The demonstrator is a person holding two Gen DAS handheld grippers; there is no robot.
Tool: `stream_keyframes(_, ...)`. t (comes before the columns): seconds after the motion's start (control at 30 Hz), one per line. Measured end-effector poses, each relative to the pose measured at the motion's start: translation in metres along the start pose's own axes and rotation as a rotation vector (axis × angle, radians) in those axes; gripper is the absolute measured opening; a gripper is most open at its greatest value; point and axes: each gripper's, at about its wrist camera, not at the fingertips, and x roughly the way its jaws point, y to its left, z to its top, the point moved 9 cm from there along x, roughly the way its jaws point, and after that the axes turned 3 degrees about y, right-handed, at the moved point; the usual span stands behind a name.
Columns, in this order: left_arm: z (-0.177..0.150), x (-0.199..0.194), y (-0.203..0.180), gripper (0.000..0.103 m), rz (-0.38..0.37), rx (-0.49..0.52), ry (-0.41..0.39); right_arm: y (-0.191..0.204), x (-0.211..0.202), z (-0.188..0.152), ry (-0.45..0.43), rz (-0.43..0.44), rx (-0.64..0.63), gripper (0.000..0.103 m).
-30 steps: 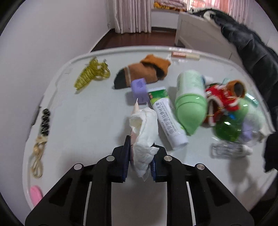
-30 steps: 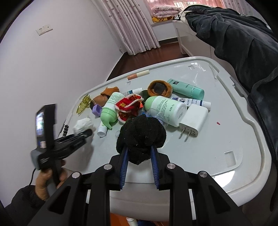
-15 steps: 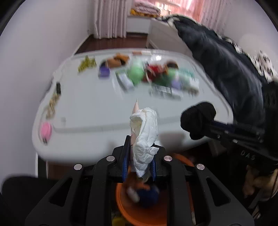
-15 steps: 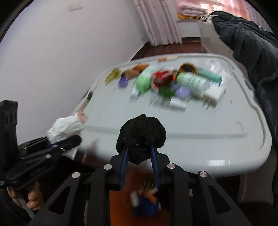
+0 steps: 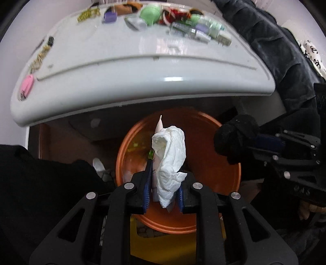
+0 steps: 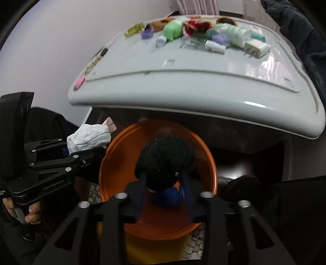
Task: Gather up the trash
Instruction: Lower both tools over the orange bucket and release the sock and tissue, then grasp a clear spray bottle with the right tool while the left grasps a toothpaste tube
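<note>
A crumpled white tissue (image 5: 169, 159) with a pink strip stands between the pads of my left gripper (image 5: 165, 179), whose jaws are opening while the pads still touch it. It hangs over the round orange bin (image 5: 234, 173) below the table's front edge. My right gripper (image 6: 164, 175) points down into the same bin (image 6: 106, 163). Its jaws are opening, and the black knitted ball (image 6: 165, 161) sits loose between the blurred fingers. In the left wrist view the black ball (image 5: 234, 140) shows at the right. The tissue (image 6: 89, 136) shows at the left of the right wrist view.
The white table (image 5: 142, 71) overhangs the bin's far side and carries bottles, a white charger (image 6: 257, 48), a gold hair clip (image 5: 87, 14) and a pink item (image 5: 26, 86). A blue object (image 6: 169, 195) lies in the bin. Dark clothing flanks both sides.
Both grippers have drawn back from over the table and tilted down above the orange bin. The right jaws stand visibly wider around the black ball; the left jaws are slightly wider.
</note>
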Motion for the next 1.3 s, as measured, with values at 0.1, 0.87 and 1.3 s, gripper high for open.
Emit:
stream_keyframes(0.1,-0.005,0.011,0.005,0.072,0.035,-0.010,0.050,-0.001,0.005,0.000,0.012,-0.023,-0.006,0.060)
stream_keyframes(0.87,0.055,-0.016,0.036,0.072,0.096,-0.079,-0.112,-0.029,0.008,0.209,-0.118,-0.100,-0.256,0.056)
stream_keyframes(1.3,0.053,-0.004,0.038,0.072,0.099,-0.088,-0.091,-0.054,0.055,0.236,-0.033,-0.082,-0.219,0.027)
